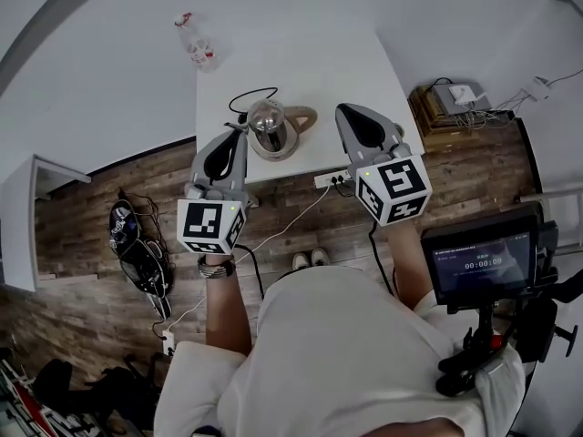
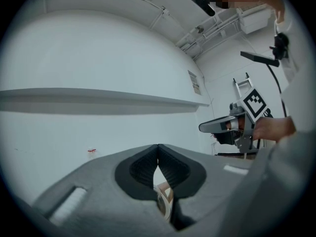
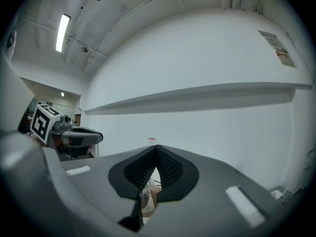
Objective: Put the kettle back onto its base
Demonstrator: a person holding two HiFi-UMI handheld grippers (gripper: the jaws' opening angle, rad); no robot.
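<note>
The silver kettle [image 1: 267,121] with a tan handle stands on the white table [image 1: 355,62] near its front edge, a black cord looped behind it. A tan ring shows round its foot; I cannot tell if that is the base. My left gripper [image 1: 235,135] hovers just left of and in front of the kettle, shut and empty. Off to the kettle's right my right gripper [image 1: 349,115] is held up, also shut and empty. A sliver of the kettle [image 2: 165,201] shows below the shut jaws in the left gripper view, and the kettle [image 3: 145,199] also shows under them in the right gripper view.
A clear bottle [image 1: 196,44] with a red cap is by the table's far left corner. A power strip [image 1: 330,180] hangs at the front edge. A wooden crate [image 1: 451,107] with electronics stands right, a monitor [image 1: 478,262] on a stand near right, bags [image 1: 137,244] on the floor left.
</note>
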